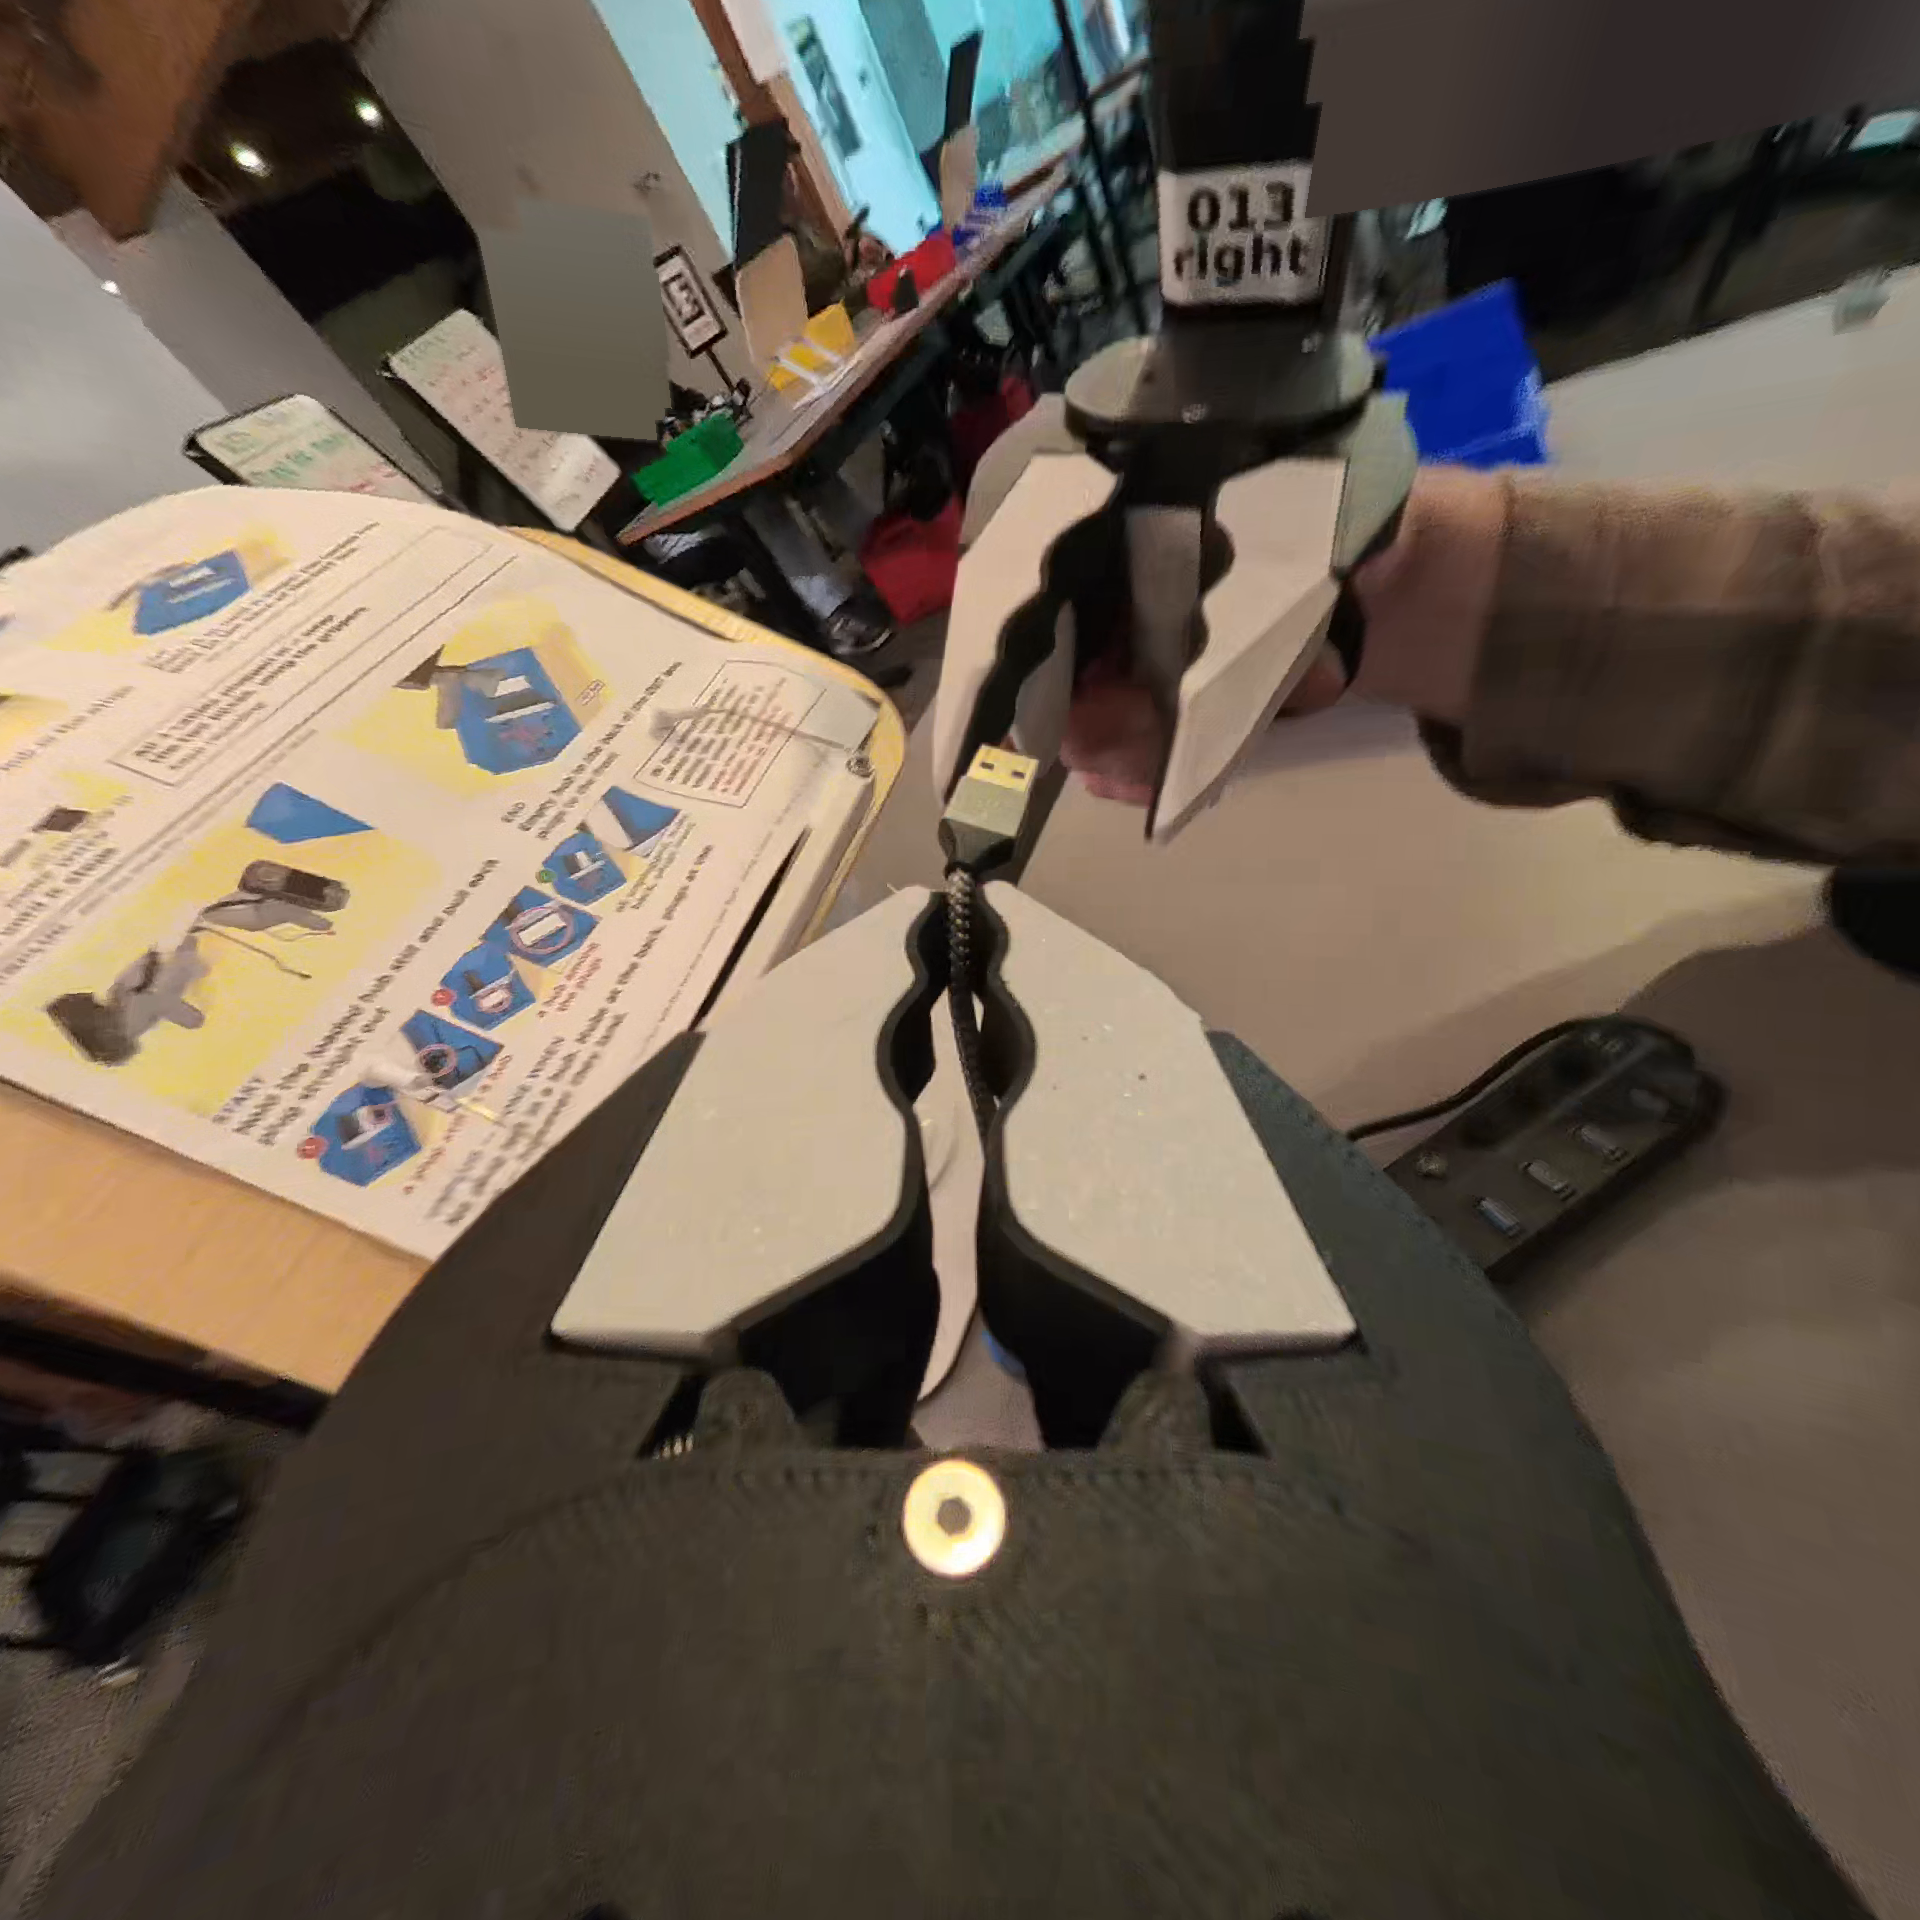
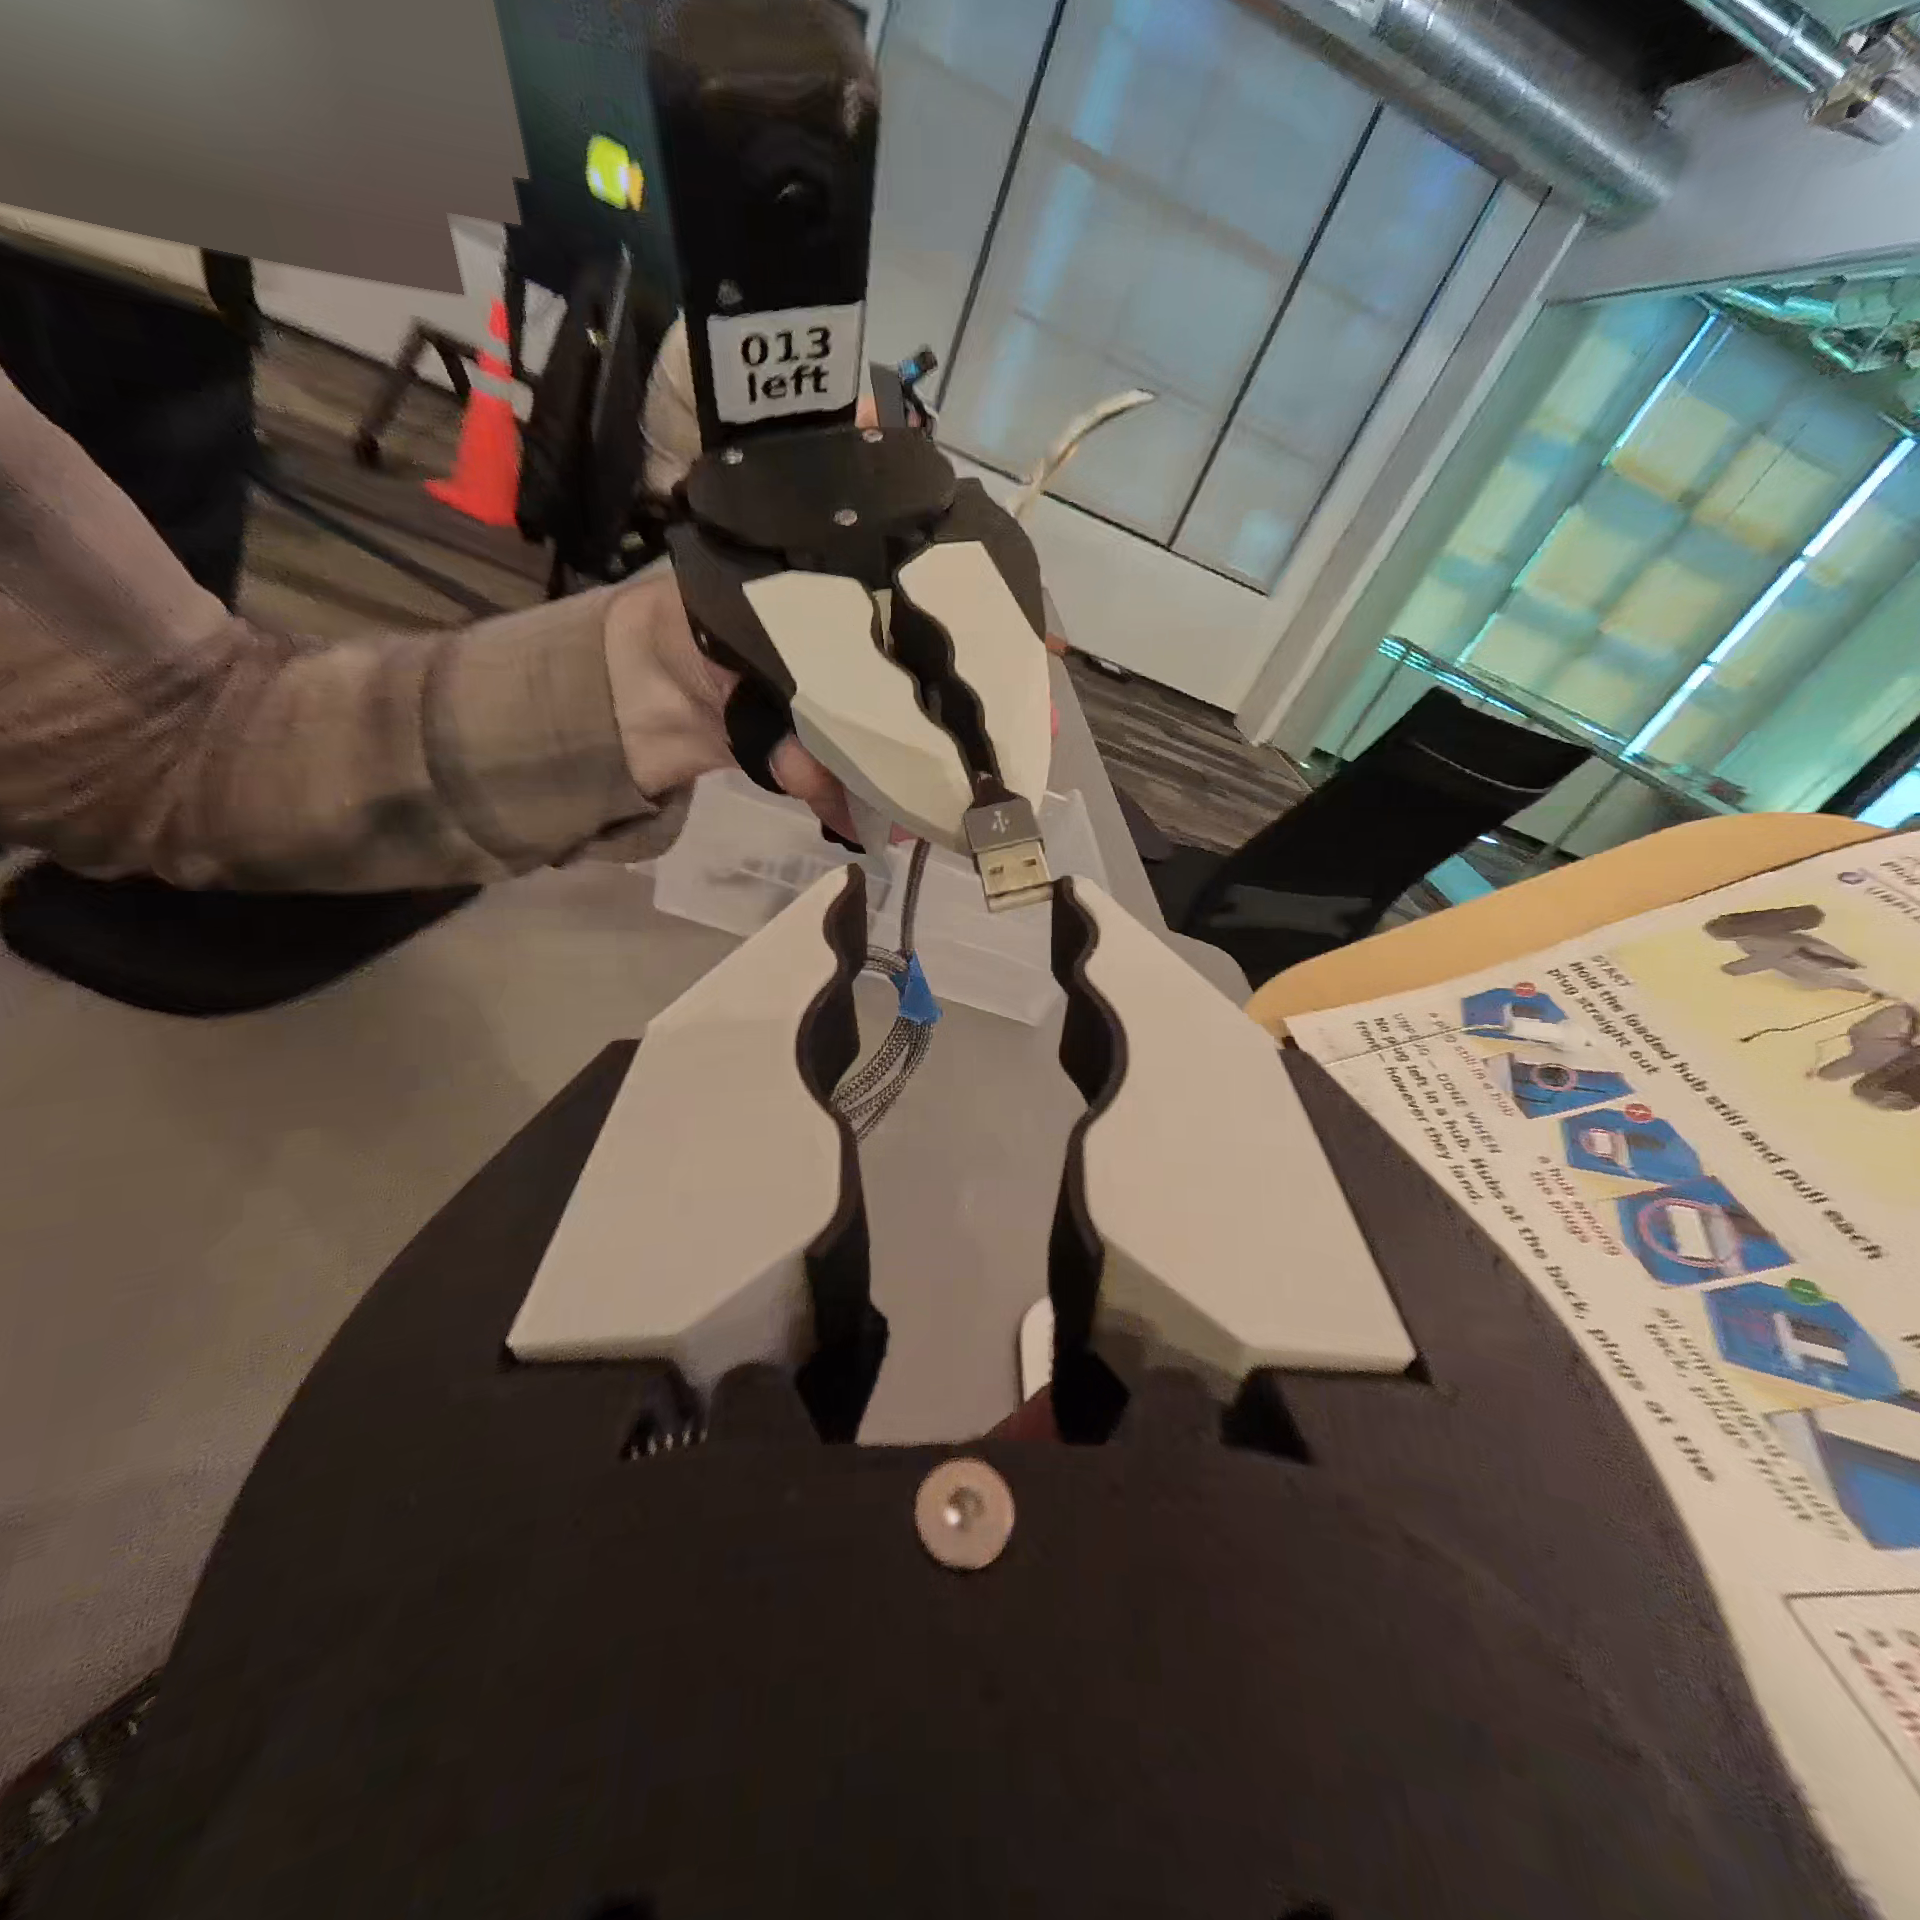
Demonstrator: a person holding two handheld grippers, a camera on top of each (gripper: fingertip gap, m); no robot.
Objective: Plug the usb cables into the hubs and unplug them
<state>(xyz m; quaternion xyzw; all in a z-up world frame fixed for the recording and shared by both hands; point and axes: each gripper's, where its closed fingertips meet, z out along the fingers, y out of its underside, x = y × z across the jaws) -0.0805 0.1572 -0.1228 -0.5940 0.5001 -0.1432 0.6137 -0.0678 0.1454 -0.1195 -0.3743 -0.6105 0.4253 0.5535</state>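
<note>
My left gripper [image 1: 964, 896] is shut on a braided USB cable [image 1: 966, 997] just behind its grey plug [image 1: 989, 802], which sticks up past the fingertips. My right gripper [image 1: 1055, 805] faces it from above, open, its fingertips on either side of the plug. In the right wrist view the open right gripper [image 2: 961, 883] has the plug [image 2: 1008, 854] at its tips, held by the left gripper [image 2: 971, 821]. The cable [image 2: 883, 1049] hangs down in a bundle with blue tape. A black USB hub [image 1: 1558, 1143] lies on the grey table at the right.
A printed instruction sheet [image 1: 343, 831] lies on a tan board at the left, also in the right wrist view [image 2: 1621, 1195]. A clear plastic box [image 2: 790, 883] stands behind the grippers. A person's sleeved arms [image 1: 1662, 675] hold both grippers. The grippers are tip to tip, or close to it. Both grippers' tips are roughly 25 cm from the black USB hub [image 1: 1558, 1143].
</note>
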